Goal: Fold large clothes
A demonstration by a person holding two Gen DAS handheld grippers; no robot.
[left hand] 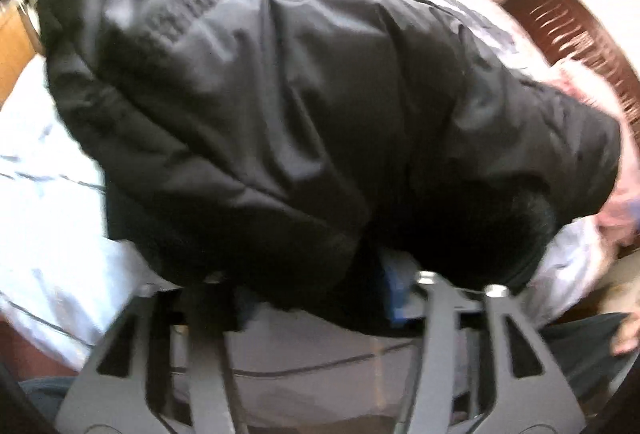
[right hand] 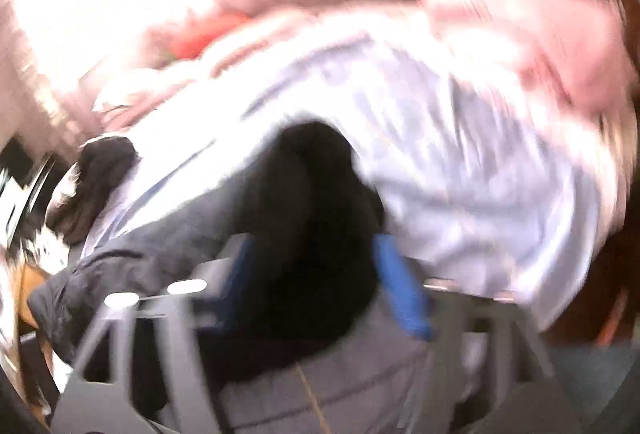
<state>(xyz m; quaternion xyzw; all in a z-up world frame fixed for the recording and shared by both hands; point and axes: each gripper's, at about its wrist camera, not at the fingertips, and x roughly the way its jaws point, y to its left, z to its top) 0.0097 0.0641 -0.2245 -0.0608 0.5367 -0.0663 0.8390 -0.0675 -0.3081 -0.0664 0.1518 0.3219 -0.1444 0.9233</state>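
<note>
Black jacket (left hand: 280, 105) spread on bed (left hand: 44, 161), long axis running away from both tools. Left tool (left hand: 304, 298) pinching near hem, fabric between fingers. Right tool (right hand: 316, 274) clamped on dark fold at same near edge. Fold judged away toward far edge; both equally near.

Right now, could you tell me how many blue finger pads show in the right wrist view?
2: one blue pad left of the black jacket fabric, the other right of it, both pressing it.

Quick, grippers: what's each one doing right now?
Left gripper: closed on the black jacket hem.
Right gripper: closed on a dark fold of that jacket, though the view is blurred.
</note>
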